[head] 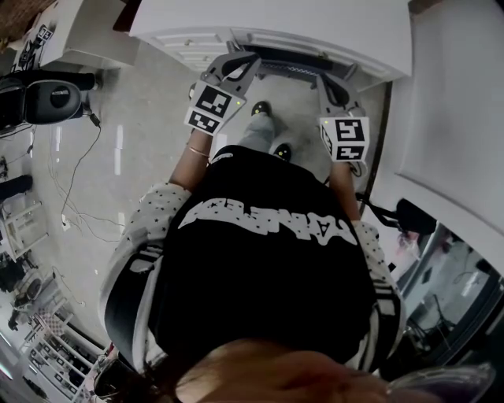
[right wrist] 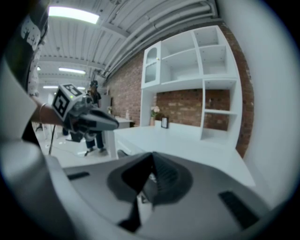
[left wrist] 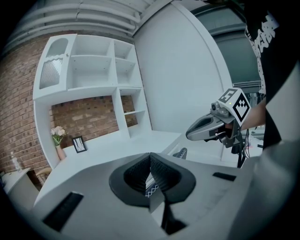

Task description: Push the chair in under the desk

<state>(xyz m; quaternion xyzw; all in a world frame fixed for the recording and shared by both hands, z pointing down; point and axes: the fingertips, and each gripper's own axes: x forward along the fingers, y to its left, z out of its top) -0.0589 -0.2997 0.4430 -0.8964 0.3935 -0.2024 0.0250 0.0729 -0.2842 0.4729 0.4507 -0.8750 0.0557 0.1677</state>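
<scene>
My left claw [head: 242, 64], right claw [head: 327, 85]: pressed together, empty, by dark mesh chair back [head: 293, 71]. Push evenly under white tabletop [head: 276, 20].

The person stands facing the desk [head: 268, 20]; the chair [head: 291, 71] sits between them, its back at the desk's edge; the left tool [head: 252, 63] and right tool [head: 324, 83] reach its back, side by side; shelves [left wrist: 93, 65] stand at the desk's rear; beneath them is a vase of flowers [left wrist: 58, 140], with a picture frame [left wrist: 79, 144] just right of it.
</scene>
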